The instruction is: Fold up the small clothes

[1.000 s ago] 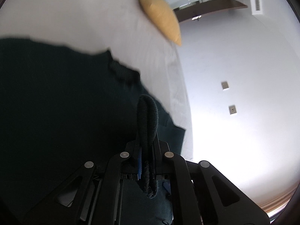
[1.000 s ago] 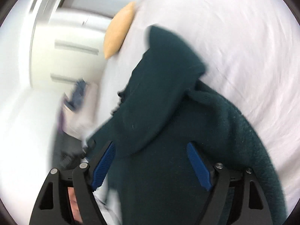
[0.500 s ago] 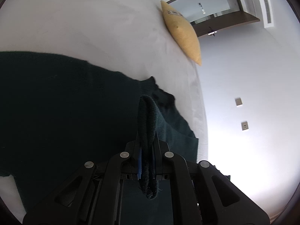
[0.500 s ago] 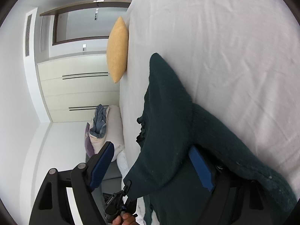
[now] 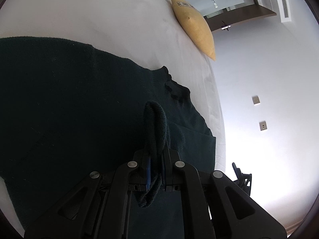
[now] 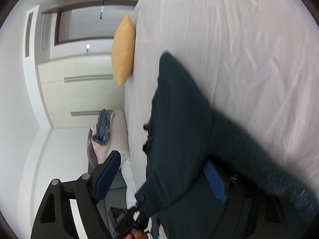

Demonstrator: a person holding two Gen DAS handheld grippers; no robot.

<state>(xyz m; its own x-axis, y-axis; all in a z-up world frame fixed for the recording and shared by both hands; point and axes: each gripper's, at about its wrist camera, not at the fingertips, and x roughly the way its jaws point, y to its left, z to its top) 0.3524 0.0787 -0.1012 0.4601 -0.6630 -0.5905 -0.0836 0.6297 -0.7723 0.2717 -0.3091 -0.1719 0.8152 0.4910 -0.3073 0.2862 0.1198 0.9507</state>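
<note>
A dark green knitted sweater [image 5: 69, 103] lies spread on a white bed sheet [image 5: 89, 14]. My left gripper [image 5: 156, 171] is shut on a folded edge of the sweater, which loops up between the blue pads. In the right wrist view the sweater [image 6: 179, 123] drapes along the bed's edge, with a sleeve running to the lower right. My right gripper [image 6: 161, 177] is open, its blue pads [image 6: 107, 177] wide apart, one on each side of the sweater's lower part. The left gripper [image 6: 129, 221] shows at the bottom of that view, holding the sweater's corner.
A yellow cushion [image 5: 194, 23] lies at the far end of the bed, also in the right wrist view [image 6: 122, 49]. A pile of clothes [image 6: 102, 127] sits on a seat beside the bed. Cream wardrobe doors [image 6: 79, 91] stand beyond.
The left gripper has carried its sweater edge along, and more of the sweater lies flat on the sheet. The right gripper has stayed open and shifted along the sweater.
</note>
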